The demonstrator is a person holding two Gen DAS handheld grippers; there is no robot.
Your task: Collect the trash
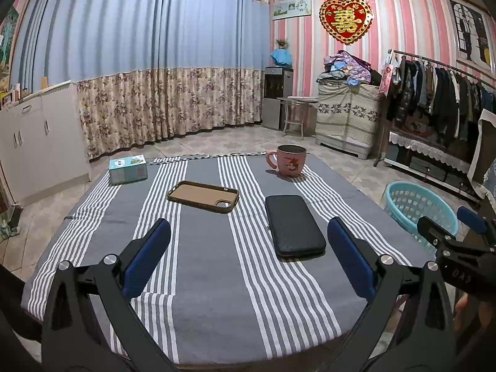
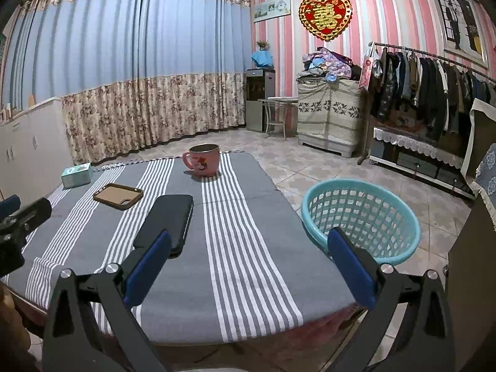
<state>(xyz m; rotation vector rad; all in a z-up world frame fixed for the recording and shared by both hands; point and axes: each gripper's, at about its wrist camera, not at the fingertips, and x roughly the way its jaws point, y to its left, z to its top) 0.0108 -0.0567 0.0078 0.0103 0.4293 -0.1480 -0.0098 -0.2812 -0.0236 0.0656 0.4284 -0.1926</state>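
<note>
Both of our tools hover with fingers spread wide and nothing between them: our left gripper [image 1: 249, 254] hangs over the striped tablecloth [image 1: 217, 294], with the black phone [image 1: 294, 226] just ahead to its right and the brown phone case [image 1: 203, 196] ahead to its left (the pink mug [image 1: 290, 160] stands farther off), while our right gripper [image 2: 249, 259] has the teal basket [image 2: 361, 217] on the floor ahead to its right, beside the table
</note>
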